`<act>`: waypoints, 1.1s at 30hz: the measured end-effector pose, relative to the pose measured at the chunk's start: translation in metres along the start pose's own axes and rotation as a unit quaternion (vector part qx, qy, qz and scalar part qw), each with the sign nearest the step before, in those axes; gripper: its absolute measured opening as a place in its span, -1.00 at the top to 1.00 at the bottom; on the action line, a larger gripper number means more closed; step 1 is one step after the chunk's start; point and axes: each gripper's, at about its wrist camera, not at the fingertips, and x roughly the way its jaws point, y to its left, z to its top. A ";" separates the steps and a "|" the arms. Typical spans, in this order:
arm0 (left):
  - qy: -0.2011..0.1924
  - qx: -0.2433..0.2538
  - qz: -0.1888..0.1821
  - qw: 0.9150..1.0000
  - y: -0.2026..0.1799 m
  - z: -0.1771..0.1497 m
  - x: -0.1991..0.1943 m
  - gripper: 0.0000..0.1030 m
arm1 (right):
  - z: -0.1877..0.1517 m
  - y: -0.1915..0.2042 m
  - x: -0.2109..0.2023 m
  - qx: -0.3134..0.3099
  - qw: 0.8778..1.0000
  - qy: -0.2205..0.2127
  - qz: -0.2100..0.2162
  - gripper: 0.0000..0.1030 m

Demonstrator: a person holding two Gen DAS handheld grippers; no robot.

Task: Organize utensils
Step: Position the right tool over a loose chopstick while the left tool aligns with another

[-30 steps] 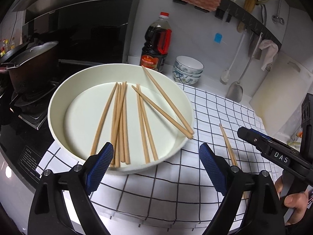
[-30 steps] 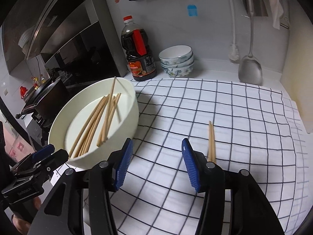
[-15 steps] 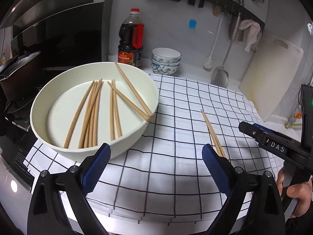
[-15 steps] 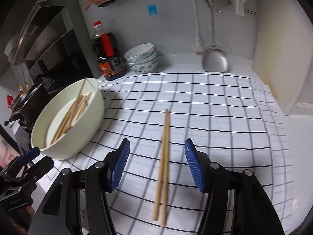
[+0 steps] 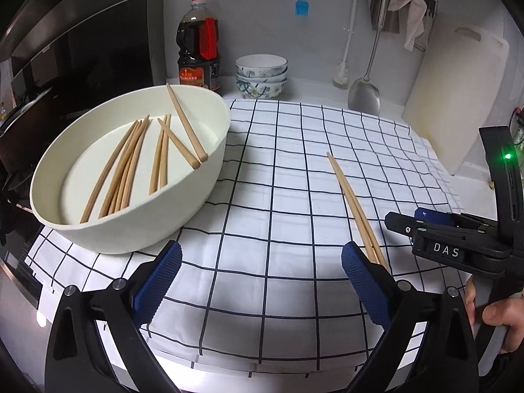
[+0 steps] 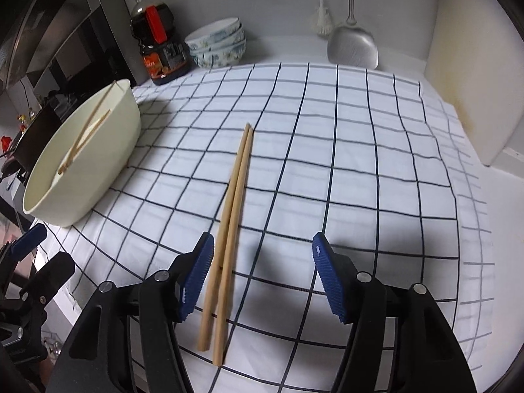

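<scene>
White bowl (image 5: pixel 183 196) at your left on the checked cloth (image 5: pixel 278 196): round, smooth, matte, steep-walled. Inside it, loose wooden chopsticks (image 5: pixel 131 160): a fanned bundle lying along the floor, two more side by side just right of it, and two propped across with their tips on the far rim. Exact count of the bundle is hard to read where the sticks overlap.

Second container group at the back wall: stacked bowls (image 5: pixel 261 77), glazed with a floral print, nested; contents not visible. Beside them, a dark oil bottle (image 5: pixel 198 55), clear plastic, red cap and red handle.

On the cloth, well apart from the white bowl: a pair of chopsticks (image 6: pixel 231 222), pale wood, slender and tapered, lying parallel and touching, thin ends pointing to the wall.

Your right gripper (image 6: pixel 262 275) hangs low over the thick ends of that pair, jaws wide apart; the sticks sit just inside the left pad (image 6: pixel 196 278), nothing clamped. Pads are blue, ribbed rubber on black arms.

Your left gripper (image 5: pixel 262 281) hovers over bare cloth in front of the white bowl, jaws likewise spread, holding nothing.

Metal spatula (image 5: pixel 364 95) and a white cutting board (image 5: pixel 455 98) lean at the far right.
</scene>
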 end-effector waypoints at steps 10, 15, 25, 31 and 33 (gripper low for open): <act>0.005 -0.004 0.014 1.000 0.001 -0.002 0.004 -0.87 | -0.006 -0.003 0.018 -0.001 0.999 0.053 0.008 -0.20; 0.005 -0.007 0.018 1.000 0.002 -0.004 0.003 -0.87 | -0.007 0.003 0.019 -0.013 0.998 0.057 0.005 -0.20; 0.012 0.004 0.024 1.000 -0.006 -0.009 0.008 -0.87 | -0.011 0.009 0.026 -0.054 0.996 0.056 -0.051 -0.23; 0.023 0.006 0.016 1.000 -0.019 -0.015 0.019 -0.87 | -0.008 -0.014 0.023 -0.032 0.997 0.050 -0.054 -0.22; 0.025 0.007 0.012 1.000 -0.024 -0.017 0.025 -0.87 | -0.007 -0.021 0.022 -0.026 0.997 0.048 -0.056 -0.22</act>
